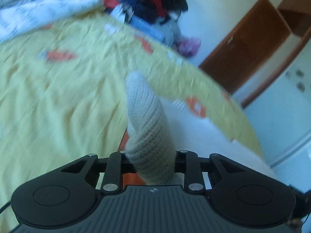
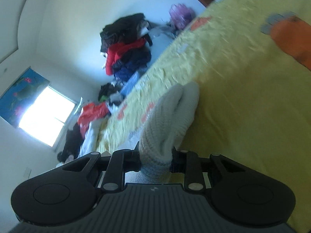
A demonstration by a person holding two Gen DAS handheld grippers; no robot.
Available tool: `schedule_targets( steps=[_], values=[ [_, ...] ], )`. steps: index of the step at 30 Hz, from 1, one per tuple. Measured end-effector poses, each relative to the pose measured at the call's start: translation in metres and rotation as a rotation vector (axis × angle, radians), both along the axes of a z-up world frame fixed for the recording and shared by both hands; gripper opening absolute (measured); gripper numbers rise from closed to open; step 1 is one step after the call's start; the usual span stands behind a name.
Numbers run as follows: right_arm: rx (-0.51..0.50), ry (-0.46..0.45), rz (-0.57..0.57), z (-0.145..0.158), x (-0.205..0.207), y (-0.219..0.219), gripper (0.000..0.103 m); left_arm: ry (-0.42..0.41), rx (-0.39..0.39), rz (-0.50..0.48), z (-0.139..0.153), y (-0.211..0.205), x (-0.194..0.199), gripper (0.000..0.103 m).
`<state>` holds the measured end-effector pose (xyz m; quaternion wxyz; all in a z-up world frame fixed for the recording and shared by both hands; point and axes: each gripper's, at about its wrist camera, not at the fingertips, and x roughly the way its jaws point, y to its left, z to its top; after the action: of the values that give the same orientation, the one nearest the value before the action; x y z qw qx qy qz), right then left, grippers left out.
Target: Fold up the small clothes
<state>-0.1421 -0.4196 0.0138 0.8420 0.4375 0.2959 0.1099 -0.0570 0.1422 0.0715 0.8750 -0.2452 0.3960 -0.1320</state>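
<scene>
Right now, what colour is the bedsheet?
Pale yellow bedsheet with orange patches, clearest in the left wrist view.

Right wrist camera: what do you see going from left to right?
Bright window → pile of clothes by the wall → cream knitted sock in the right gripper → yellow bedsheet with an orange patch.

both wrist views close over yellow bedspread [image 1: 58, 89], tilted
</scene>
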Motion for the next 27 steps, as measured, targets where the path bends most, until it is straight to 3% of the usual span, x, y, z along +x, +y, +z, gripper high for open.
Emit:
schedule_targets(
  steps=[3,6,8,10,12,14,16,19,23,24,25,26,27],
  values=[
    [-0.05,0.067,0.019,-0.016,-0.03,0.002,0.03,0.053,0.054,-0.045,-0.024,0.004,-0.021,0.034],
    [-0.095,0.187,-0.054,-0.031,-0.034,-0.006,0.048,0.062,0.114,-0.061,-0.023,0.01,-0.026,0.043],
    [-0.114,0.13,-0.116,-0.017,-0.037,-0.018,0.054,0.024,0.166,-0.069,-0.005,0.018,-0.03,0.046],
    [-0.186,0.023,-0.145,0.008,-0.034,-0.027,0.067,-0.031,0.216,-0.087,0.015,0.028,-0.031,0.064],
    [-0.3,-0.029,-0.105,0.028,-0.014,-0.024,0.071,-0.107,0.272,-0.047,0.036,0.035,-0.024,0.084],
    [-0.446,-0.073,-0.012,0.043,0.019,-0.01,0.071,-0.181,0.334,0.005,0.05,0.032,-0.005,0.087],
    [-0.537,-0.092,0.092,0.045,0.061,0.004,0.072,-0.212,0.39,-0.022,0.054,0.016,0.029,0.087],
    [-0.649,-0.071,0.218,0.038,0.12,0.026,0.072,-0.183,0.438,-0.071,0.039,-0.016,0.086,0.087],
    [-0.756,0.057,0.314,0.013,0.178,0.053,0.069,-0.094,0.49,-0.145,0.005,-0.059,0.141,0.087],
    [-0.742,0.07,0.343,0.006,0.18,0.054,0.059,-0.072,0.517,-0.16,-0.006,-0.07,0.15,0.085],
    [-0.715,0.076,0.371,0.001,0.181,0.058,0.032,-0.054,0.534,-0.174,-0.016,-0.076,0.155,0.079],
    [-0.693,0.069,0.394,-0.001,0.181,0.061,0.014,-0.04,0.557,-0.176,-0.025,-0.082,0.16,0.046],
    [-0.705,0.052,0.385,-0.001,0.184,0.067,0.014,-0.044,0.575,-0.17,-0.029,-0.083,0.16,0.021]
  ],
)
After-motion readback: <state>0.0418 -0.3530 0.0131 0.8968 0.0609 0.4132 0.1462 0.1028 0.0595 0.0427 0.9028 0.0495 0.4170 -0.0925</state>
